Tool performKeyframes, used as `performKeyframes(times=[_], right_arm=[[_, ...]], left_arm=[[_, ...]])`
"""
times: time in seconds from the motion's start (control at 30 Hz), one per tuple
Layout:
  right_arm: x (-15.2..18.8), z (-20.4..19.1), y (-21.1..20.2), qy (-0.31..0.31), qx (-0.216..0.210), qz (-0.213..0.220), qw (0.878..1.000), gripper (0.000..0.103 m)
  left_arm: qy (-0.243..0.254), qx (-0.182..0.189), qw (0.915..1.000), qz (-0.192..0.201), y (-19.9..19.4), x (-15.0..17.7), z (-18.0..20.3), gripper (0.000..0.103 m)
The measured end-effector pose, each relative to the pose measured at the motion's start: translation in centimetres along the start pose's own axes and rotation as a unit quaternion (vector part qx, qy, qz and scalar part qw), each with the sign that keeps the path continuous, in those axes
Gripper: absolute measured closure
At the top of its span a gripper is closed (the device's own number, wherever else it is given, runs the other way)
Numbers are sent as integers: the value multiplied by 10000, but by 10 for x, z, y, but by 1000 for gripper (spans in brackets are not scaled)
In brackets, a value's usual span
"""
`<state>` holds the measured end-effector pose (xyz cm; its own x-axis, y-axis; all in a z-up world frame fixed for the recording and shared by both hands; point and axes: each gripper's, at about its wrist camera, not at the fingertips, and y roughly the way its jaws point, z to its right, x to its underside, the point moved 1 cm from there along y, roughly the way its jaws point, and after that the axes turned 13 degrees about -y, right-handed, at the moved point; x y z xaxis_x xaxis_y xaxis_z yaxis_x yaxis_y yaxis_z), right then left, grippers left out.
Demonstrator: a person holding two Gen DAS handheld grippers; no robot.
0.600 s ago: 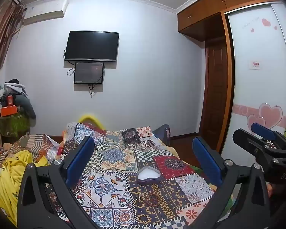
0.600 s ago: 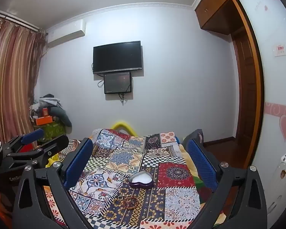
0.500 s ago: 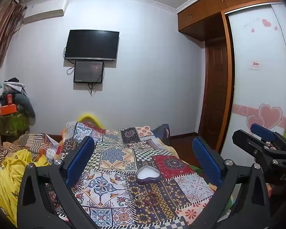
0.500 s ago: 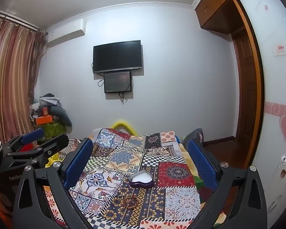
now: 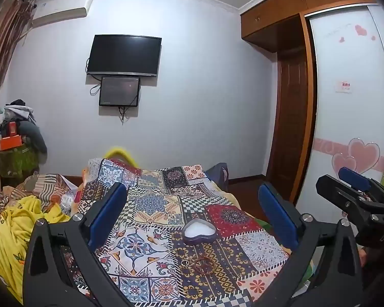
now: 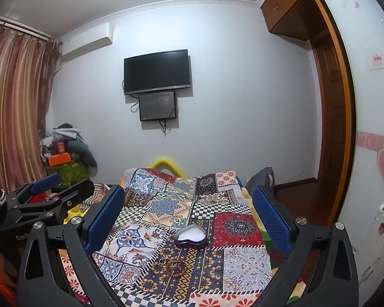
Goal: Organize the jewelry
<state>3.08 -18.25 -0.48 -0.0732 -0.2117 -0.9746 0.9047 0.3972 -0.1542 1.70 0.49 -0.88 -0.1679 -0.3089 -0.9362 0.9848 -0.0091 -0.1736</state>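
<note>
Purple heart-shaped box (image 5: 199,232) with white lining on multicoloured patchwork-patterned cloth (image 5: 151,230).

a pale wall (image 5: 192,107) carries a dark tv (image 5: 124,55), a smaller screen (image 5: 119,91) just beneath and an air conditioner (image 5: 61,9) near the ceiling. striped curtains (image 6: 15,107) hang left; a wooden wardrobe (image 5: 294,117) stands right. a patchwork cover (image 5: 153,230) drapes the bed.

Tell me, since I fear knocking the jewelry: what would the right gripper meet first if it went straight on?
Probably the patterned bedspread, near the heart-shaped box. The right gripper is open, aimed slightly downward. The bracelet and ring lie nearer, likely under its path; depth is unclear.
</note>
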Motion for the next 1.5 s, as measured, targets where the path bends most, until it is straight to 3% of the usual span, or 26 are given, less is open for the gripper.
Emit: performKeyframes(times=[1.5], right_arm=[[-2, 4, 2, 28, -45, -143, 9999, 4]], left_arm=[[-43, -13, 9999, -100, 7, 4, -1, 0]])
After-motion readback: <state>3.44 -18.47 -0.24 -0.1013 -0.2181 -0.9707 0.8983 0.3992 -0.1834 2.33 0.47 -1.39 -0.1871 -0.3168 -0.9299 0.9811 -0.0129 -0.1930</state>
